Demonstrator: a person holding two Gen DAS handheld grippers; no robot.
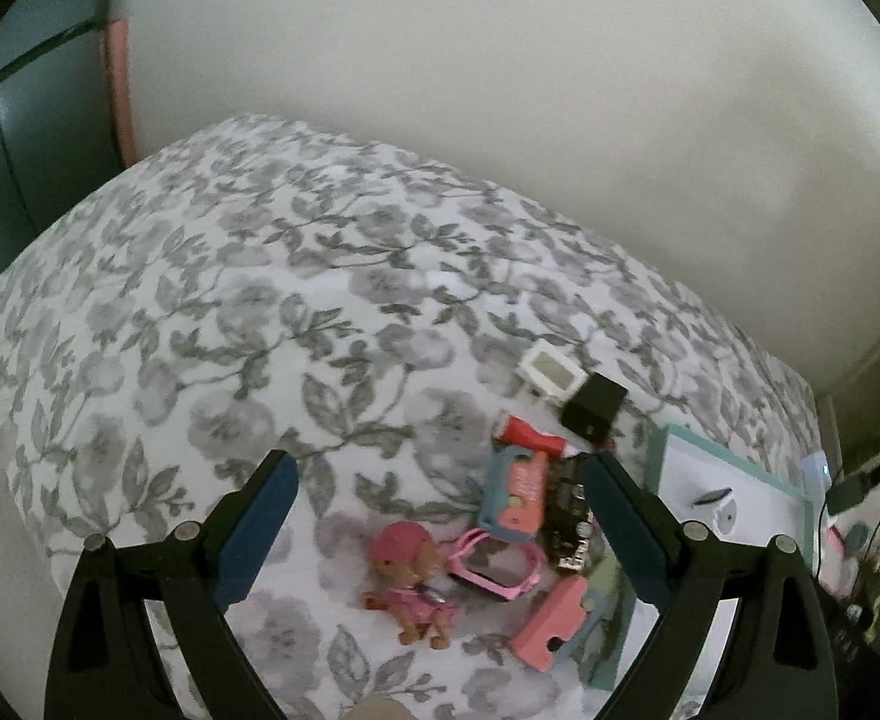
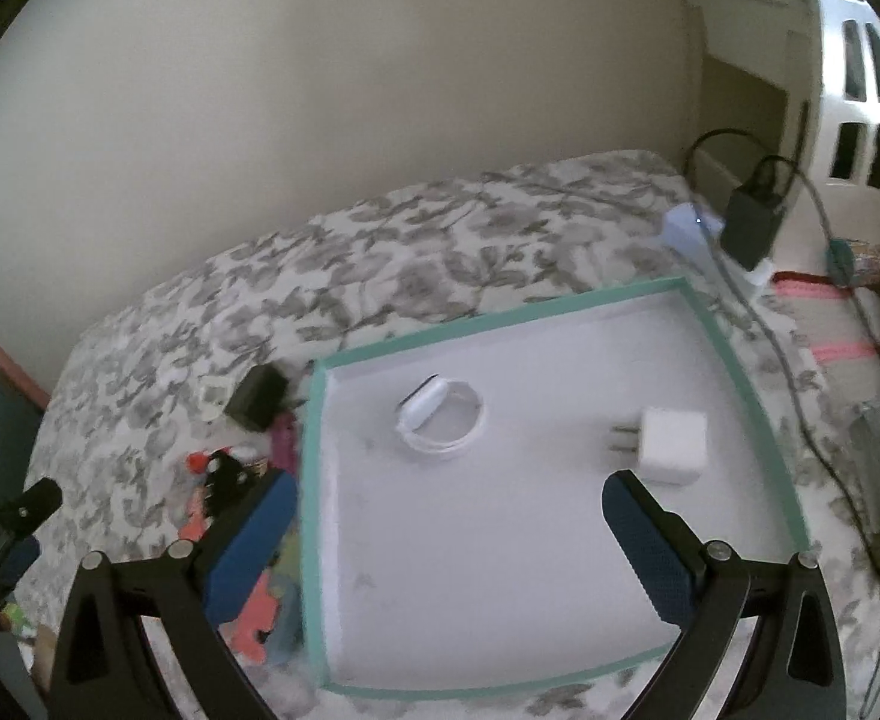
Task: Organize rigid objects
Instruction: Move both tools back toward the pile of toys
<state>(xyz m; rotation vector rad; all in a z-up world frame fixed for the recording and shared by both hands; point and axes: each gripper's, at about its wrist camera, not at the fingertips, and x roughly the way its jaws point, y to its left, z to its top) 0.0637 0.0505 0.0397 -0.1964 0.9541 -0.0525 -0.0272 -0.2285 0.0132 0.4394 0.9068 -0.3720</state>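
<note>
1. The scene is a bed [image 1: 212, 312] covered in a grey floral spread, set against a plain wall.
2. A shallow tray [image 2: 314, 480] with a teal rim lies on the bed. Inside it sit a coiled white cable [image 2: 442, 417] and a white plug adapter [image 2: 673, 444], well apart.
3. Just left of the tray is a heap of small toys: a pink-capped puppy figure [image 1: 410, 585], a pink toy phone [image 1: 514, 495], a pink-framed item [image 1: 490, 567], a black charger block [image 1: 592, 405] and a small white frame [image 1: 550, 369].
4. The left tongs [image 1: 440, 510] hang wide open and empty above the heap.
5. The right tongs [image 2: 448, 516] hang open and empty over the tray.
6. Judged step: sorting is partly done, with the left tongs lining up for another toy. Next, they likely lower, straddle one item cleanly, close, and carry it into the tray.
</note>
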